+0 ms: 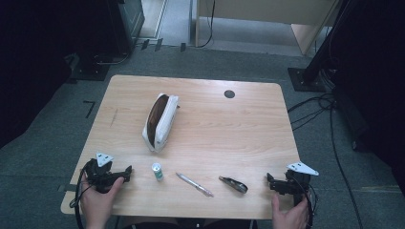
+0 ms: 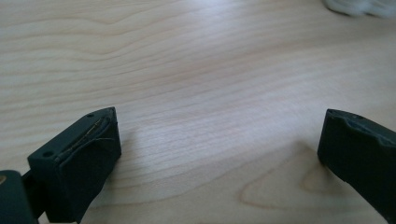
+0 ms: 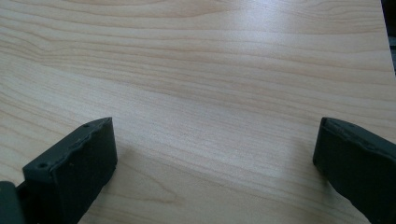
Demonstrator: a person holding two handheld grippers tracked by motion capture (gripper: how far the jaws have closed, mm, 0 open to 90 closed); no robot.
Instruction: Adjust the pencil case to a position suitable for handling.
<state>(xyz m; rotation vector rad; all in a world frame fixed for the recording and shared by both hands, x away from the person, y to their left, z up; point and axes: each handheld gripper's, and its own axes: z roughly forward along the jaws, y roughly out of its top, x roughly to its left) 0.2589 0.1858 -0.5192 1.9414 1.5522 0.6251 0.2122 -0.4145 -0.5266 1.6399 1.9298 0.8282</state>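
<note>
Looking at my feed, I'd say this one hasn't really started. The table (image 1: 200,124) carries the lot, so going big to small: the pouch (image 1: 160,121) lies unzipped a bit left of the middle, its mouth gaping, one end toward the far edge and the other toward the near edge, and I can't spot anything in it, though the inside is too dark to be sure. Along the near edge three small things sit in a row, all loose and apart from each other: the pen (image 1: 194,184) about mid-edge, a dark clip-looking thing (image 1: 233,184) just right of it (too small for me to name properly), and a little white tube (image 1: 157,171) standing upright left of the pen. My guess is these go into the pouch, so pretty much everything is left to do. Both tools are parked at the near corners. The left gripper (image 1: 128,170) rests near the near-left corner, jaws spread wide with only bare wood between them in the left gripper view, touching nothing on the table. The right gripper (image 1: 270,180) near the near-right corner is the same deal: jaws wide apart, nothing between them. The tube is nearest the left one, the dark thing nearest the right.
</note>
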